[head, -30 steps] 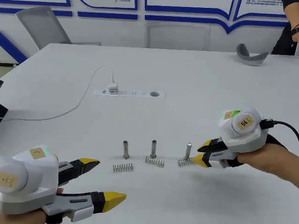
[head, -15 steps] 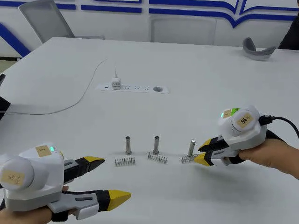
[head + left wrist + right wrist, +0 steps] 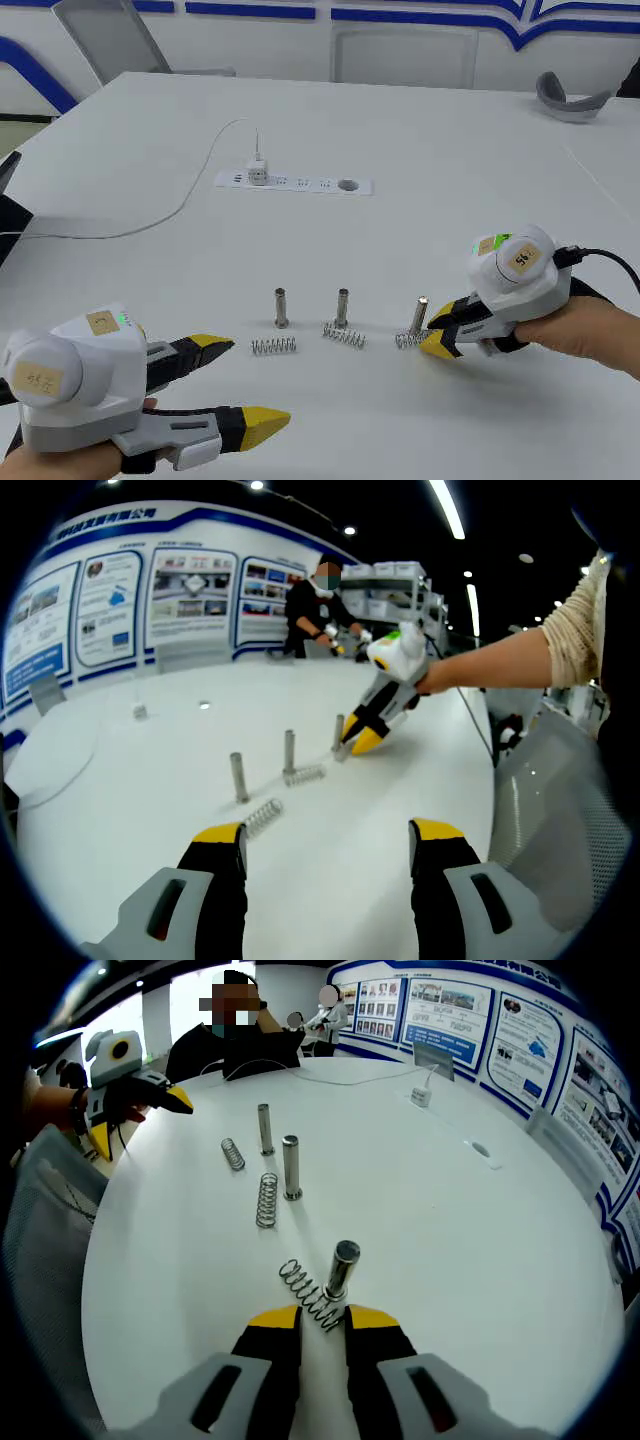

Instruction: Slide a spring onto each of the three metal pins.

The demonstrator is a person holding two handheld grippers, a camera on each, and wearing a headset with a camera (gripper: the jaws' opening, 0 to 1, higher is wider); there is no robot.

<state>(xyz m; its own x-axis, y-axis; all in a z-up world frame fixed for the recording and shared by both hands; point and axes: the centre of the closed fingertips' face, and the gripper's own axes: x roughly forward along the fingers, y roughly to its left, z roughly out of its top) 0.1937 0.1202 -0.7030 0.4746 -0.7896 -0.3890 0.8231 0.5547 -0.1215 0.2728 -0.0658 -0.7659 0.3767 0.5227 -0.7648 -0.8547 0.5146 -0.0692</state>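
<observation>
**Work area (head view).** Three metal pins stand upright in a row on the white table (image 3: 470, 150): left pin (image 3: 281, 307), middle pin (image 3: 342, 307) and right pin (image 3: 419, 315). All three pins are bare. One spring lies flat on the table at about 6 o'clock from each pin: left spring (image 3: 273, 346), middle spring (image 3: 344, 335) and right spring (image 3: 409, 340). Each spring is just beside the foot of its pin.

**Right gripper.** The right gripper (image 3: 436, 329), held in a hand (image 3: 580, 335), is at 3 o'clock from the right pin. Its tips point toward 9 o'clock. In the right gripper view the jaws stand close together with a narrow gap. The near end of the right spring lies in that gap, and the right pin stands just beyond at 12 o'clock. Whether the jaws press on the spring cannot be determined.

**Left gripper.** The left gripper (image 3: 250, 384) is at 7 o'clock from the left pin, well apart from all pins and springs. Its jaws are spread wide with nothing between them.

**Other items.** A power strip (image 3: 293, 183) lies at 12 o'clock from the pins, well apart from them. A white plug (image 3: 258, 174) is seated in the strip, and a cable (image 3: 150, 228) runs from it toward 9 o'clock. A grey chair (image 3: 105, 35) stands at 11 o'clock beyond the table's far edge.
</observation>
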